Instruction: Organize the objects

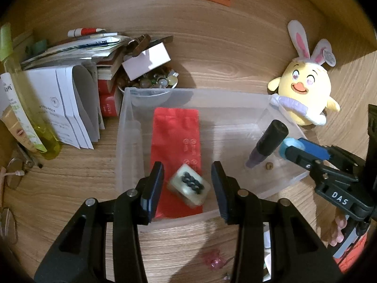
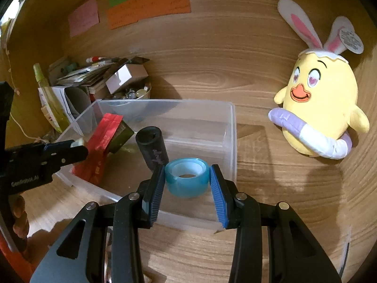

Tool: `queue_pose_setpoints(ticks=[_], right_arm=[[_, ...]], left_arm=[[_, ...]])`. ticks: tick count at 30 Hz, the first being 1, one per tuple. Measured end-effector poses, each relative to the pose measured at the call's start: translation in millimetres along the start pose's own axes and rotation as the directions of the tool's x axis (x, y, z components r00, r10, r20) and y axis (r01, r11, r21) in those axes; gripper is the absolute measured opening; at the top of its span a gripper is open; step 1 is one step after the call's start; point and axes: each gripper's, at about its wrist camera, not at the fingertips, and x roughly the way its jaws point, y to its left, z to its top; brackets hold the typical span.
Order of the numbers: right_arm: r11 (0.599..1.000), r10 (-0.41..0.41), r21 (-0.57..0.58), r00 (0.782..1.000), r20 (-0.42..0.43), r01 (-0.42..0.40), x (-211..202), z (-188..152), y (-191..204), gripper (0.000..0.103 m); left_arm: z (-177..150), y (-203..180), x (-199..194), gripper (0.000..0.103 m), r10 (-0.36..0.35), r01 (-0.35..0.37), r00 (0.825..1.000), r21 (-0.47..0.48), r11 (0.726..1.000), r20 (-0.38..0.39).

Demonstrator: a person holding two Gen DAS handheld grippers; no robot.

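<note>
A clear plastic bin (image 1: pixel 132 127) (image 2: pixel 232 141) stands on the wooden desk. Inside it lie a red packet (image 1: pixel 175 139) (image 2: pixel 103 136) and a black cylinder (image 1: pixel 269 141) (image 2: pixel 152 147). My left gripper (image 1: pixel 187 184) is open over the bin's near side; a blurred pale mahjong tile (image 1: pixel 189 187) with dark dots shows between its fingers, apart from both pads, above the red packet. My right gripper (image 2: pixel 187 180) is shut on a blue tape roll (image 2: pixel 187 179) over the bin's near right part. It also shows in the left wrist view (image 1: pixel 291 146).
A yellow chick plush (image 1: pixel 304 87) (image 2: pixel 320 108) leans on the back wall at the right. A paper pile (image 1: pixel 68 99), a green bottle (image 1: pixel 26 99) and a bowl of beads (image 1: pixel 153 82) crowd the left. A pink trinket (image 1: pixel 214 259) lies near the front.
</note>
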Motion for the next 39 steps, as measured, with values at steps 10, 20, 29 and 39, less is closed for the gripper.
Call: queue_pose_setpoints(ticks=[10,20,29,39], right_arm=[[1.0,-0.018,-0.016,1.0,-0.012,0.018,5,-1,5,0.036],[1.0,0.018,-0.005,1.0,0.003,-0.018,-12,-7,4,0.048],[0.999,0.042,-0.018,0.999,0.029,-0.042,-41,-25,12,0.058],[0.99,0.128,-0.055,0.992,-0.019,-0.129,-50,-55,43,0.058]], left_arm=[[-1,-4,-12,0.05,-0.012,0.012,1.0,0.012,1.0,0.024],[-8,-18,-45,0.065,-0.001,-0.003,0.996,0.04,0.999,0.093],[-24,-22,-63,0.08,0.008,-0.013,0.993,0.043,0.999,0.119],[-52,-10,-65,0.081,0.027,-0.028,0.997,0.015,0.999,0.071]])
